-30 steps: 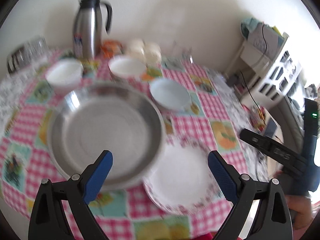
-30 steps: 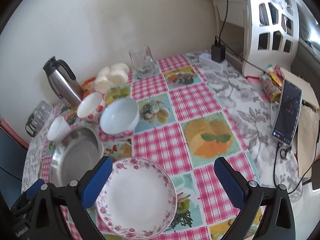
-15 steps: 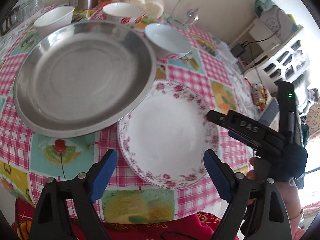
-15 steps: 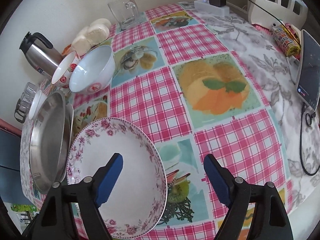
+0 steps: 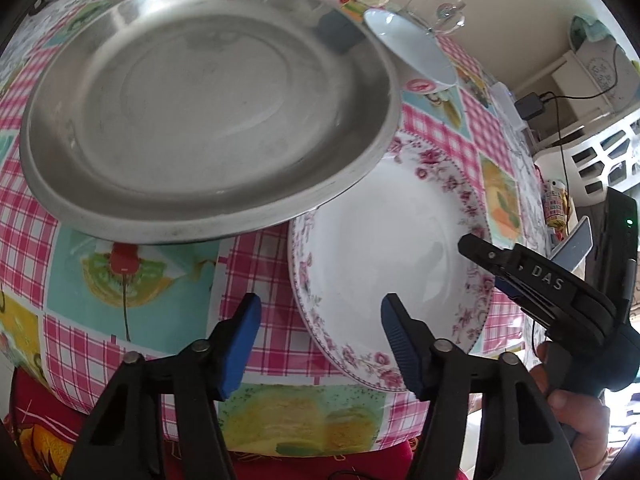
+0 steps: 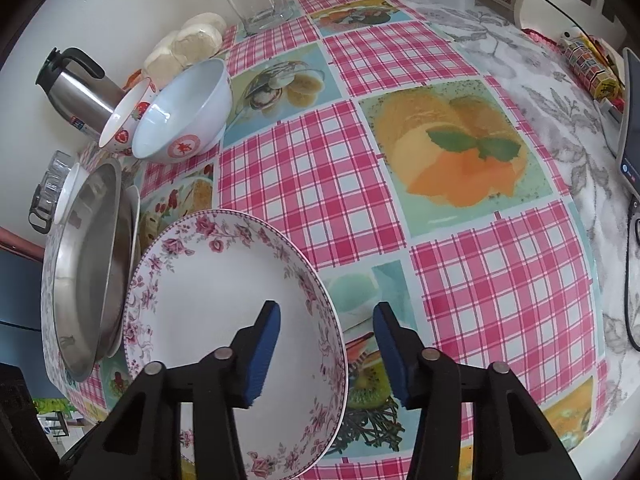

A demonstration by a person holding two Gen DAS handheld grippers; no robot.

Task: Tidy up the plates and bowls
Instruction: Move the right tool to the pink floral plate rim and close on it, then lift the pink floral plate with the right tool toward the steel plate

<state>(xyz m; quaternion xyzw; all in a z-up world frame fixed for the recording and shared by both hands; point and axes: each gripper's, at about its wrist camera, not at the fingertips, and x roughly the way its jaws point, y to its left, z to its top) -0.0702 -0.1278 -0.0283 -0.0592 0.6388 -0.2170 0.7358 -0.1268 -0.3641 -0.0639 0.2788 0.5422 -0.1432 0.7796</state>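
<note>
Checked tablecloth [image 6: 312, 184] — floral plate's [image 6: 224, 280] rim between both closing tongs [image 6: 326, 344].

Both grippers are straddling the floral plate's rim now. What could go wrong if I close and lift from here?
1. The steel pan overlaps the floral plate's far edge, so lifting may tip or drag it.
2. The left gripper and right gripper, jaws just been closing, straddle opposite rims without pressing yet; uneven grips could tilt the plate.
3. The plate sits near the table edge, so a slip may drop it.
</note>
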